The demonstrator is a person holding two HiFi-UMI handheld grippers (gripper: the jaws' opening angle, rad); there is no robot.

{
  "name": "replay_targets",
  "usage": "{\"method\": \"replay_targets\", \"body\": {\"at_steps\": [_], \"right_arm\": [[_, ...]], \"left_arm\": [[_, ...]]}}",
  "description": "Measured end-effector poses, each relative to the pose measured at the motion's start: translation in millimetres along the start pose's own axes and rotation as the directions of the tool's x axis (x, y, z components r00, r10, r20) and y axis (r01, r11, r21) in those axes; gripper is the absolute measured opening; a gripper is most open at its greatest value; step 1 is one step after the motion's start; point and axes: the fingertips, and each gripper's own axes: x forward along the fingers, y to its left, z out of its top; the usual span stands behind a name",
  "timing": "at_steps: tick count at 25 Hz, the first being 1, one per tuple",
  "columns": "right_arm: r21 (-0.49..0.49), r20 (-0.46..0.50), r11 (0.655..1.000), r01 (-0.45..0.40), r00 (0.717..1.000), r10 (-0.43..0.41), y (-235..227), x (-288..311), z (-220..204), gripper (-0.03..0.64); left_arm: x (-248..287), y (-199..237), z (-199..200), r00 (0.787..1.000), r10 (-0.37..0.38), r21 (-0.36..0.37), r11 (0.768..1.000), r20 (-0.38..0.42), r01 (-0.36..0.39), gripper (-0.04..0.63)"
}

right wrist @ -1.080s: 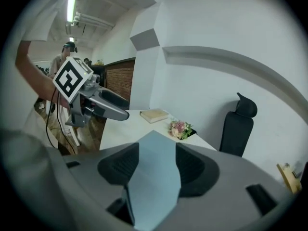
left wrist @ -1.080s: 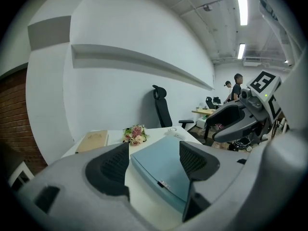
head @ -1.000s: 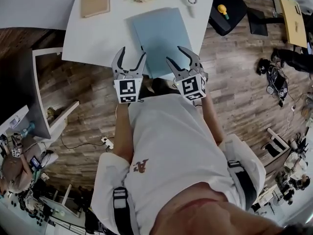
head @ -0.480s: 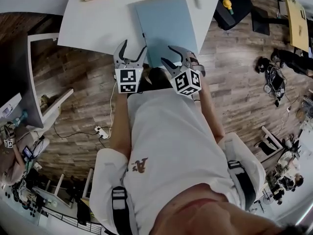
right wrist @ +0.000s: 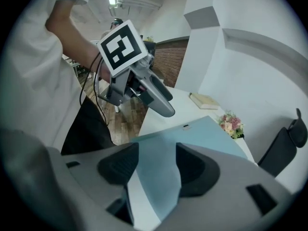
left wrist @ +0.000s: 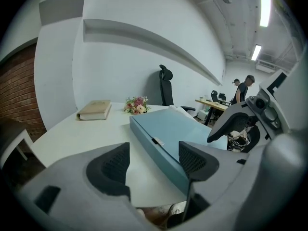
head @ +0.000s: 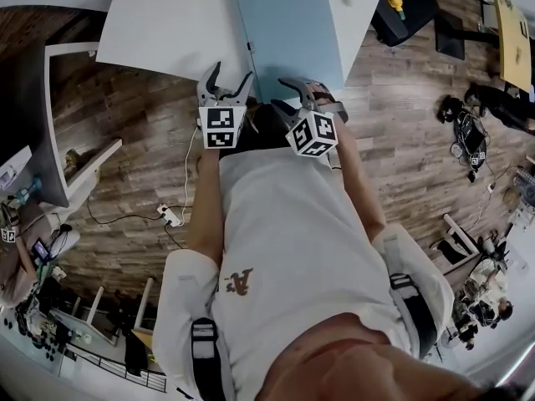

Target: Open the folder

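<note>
White desk point(head: 167, 32) fills the far part of the head view. Light-blue folder point(head: 288, 32) lies flat and closed on it, right of centre, reaching the desk's near edge, with a small clasp point(left wrist: 155, 141) on its left side. Your left gripper point(head: 231, 78) hangs at the desk's near edge, just left of the folder's near-left corner, fingers apart, nothing between them. Your right gripper point(head: 282, 93) sits over the folder's near edge, fingers apart too; blue cover shows in the gap, contact unclear. Tan book point(left wrist: 94, 109) lies far left on the desk. Small flower bunch point(left wrist: 136, 105) sits just right of it, beyond the folder.
</note>
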Motion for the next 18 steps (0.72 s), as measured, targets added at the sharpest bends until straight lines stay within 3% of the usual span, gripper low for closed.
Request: {"method": "replay_targets", "body": {"at_steps": [9, 18], "right_arm": [[-0.098, -0.029, 0.993, -0.058, 0.998, 0.056, 26.6, 17.9, -4.2, 0.264], [-0.199, -0.053, 0.98, -0.02, 0.999, 0.009, 34.8, 36.1, -9.2, 0.264]], "left_arm": [[-1.4, -0.1, -14.4, 1.0, 0.009, -0.037, 0.999, -0.017, -0.01, 0.325], [-3.1, -1.2, -24.5, 0.999, -0.001, -0.041, 0.999, -0.034, 0.0, 0.322]]}}
